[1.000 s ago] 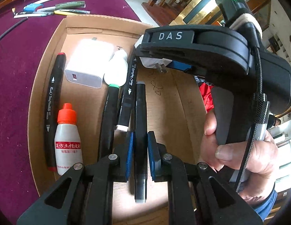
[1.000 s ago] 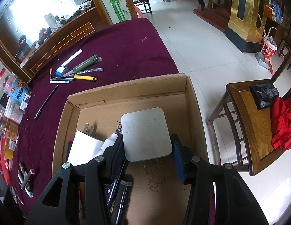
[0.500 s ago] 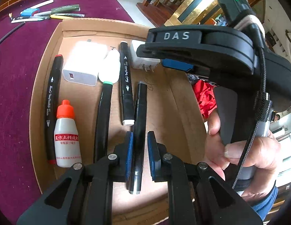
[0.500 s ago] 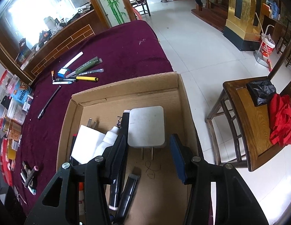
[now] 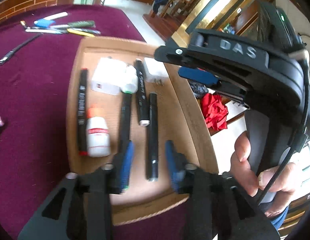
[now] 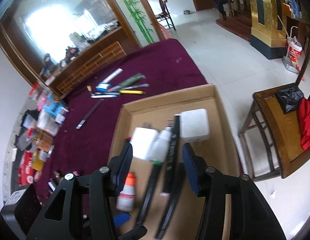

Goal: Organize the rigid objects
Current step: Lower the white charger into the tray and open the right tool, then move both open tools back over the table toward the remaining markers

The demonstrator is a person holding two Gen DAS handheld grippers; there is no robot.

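Both of my grippers have just let go. A second ago my left gripper [image 5: 148, 164] was clamped on the black marker [image 5: 152, 138]; now its jaws stand wide apart and the marker lies flat on the floor of the cardboard box [image 5: 195, 120], between and just ahead of the blue pads [image 5: 127, 160], touching neither. My right gripper [image 6: 157, 172] was holding the white charger [image 6: 195, 125] by its sides; now it is spread open, and the charger sits in the box's far corner, ahead of the fingertips and apart from them. I judge both placements done, so each tool is free for the next pick.

Ahead of the left gripper the box already holds a row: another black marker [image 5: 141, 92] just left of the released one, a green-collared pen [image 5: 126, 118], a white bottle with an orange cap [image 5: 97, 136], a red-tipped marker [image 5: 82, 112] and a second white charger [image 5: 107, 76].

Still loose on the purple cloth [image 6: 155, 60], beyond the box's far wall, is a cluster of pens [image 6: 119, 89], with 1 black pen [image 6: 91, 112] lying alone. Reaching them means lifting clear over the box's rim. The 2 tools also sit close together here, so I would move 1 at a time.
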